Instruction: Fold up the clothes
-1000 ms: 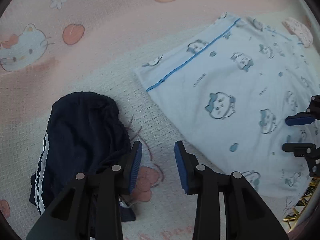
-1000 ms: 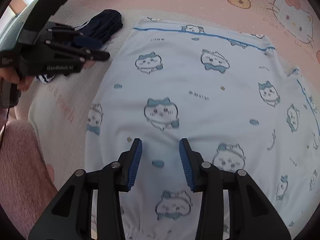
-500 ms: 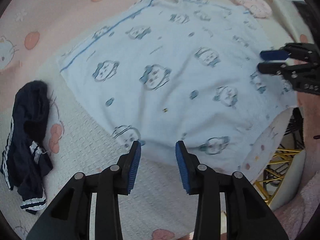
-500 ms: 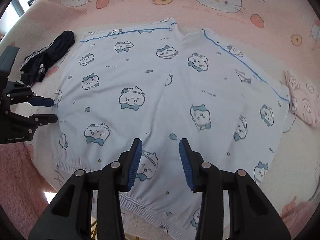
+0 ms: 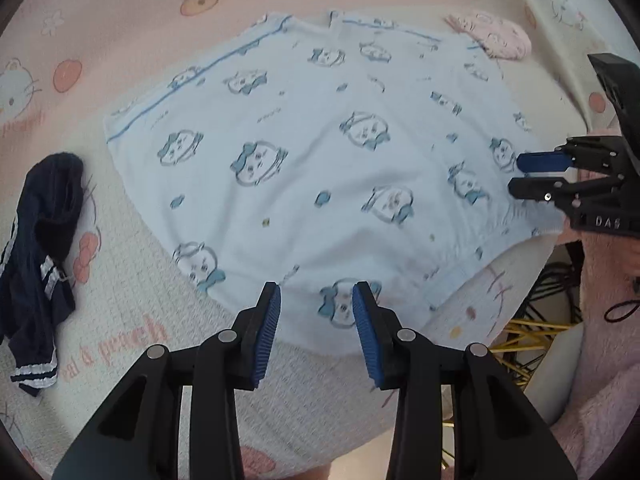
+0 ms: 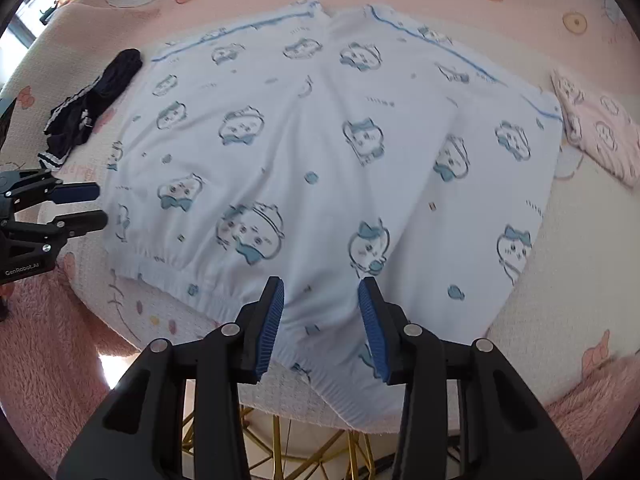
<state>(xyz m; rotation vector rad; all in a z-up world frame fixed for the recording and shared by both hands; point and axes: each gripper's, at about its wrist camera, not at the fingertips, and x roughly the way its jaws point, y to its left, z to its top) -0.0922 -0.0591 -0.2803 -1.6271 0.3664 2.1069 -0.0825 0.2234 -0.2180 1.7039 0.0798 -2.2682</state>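
Light-blue shorts (image 5: 320, 152) lie spread flat on the pink blanket (image 5: 132, 4), waistband toward both grippers, leg hems at the far side; presumably laid out this way so the waistband can be taken at two points for a fold.

Left gripper (image 5: 316, 312): jaws apart, nothing between the pads, hovering over the waistband (image 5: 460, 264) near the shorts' near-left corner. Right gripper (image 6: 320, 308): jaws apart, empty, above the waistband further along; it shows from the side in the left view at (image 5: 520, 176). Neither touches cloth as far as I can tell.

Edges: the waistband runs close to the blanket's near edge, with a gold wire frame (image 6: 280, 440) below. A dark garment (image 5: 36, 248) lies crumpled left of the left gripper, clear of the shorts. A pink patterned cloth (image 6: 600, 136) sits just beside the far-right leg hem. Bare blanket beyond the hems leaves room to fold away.
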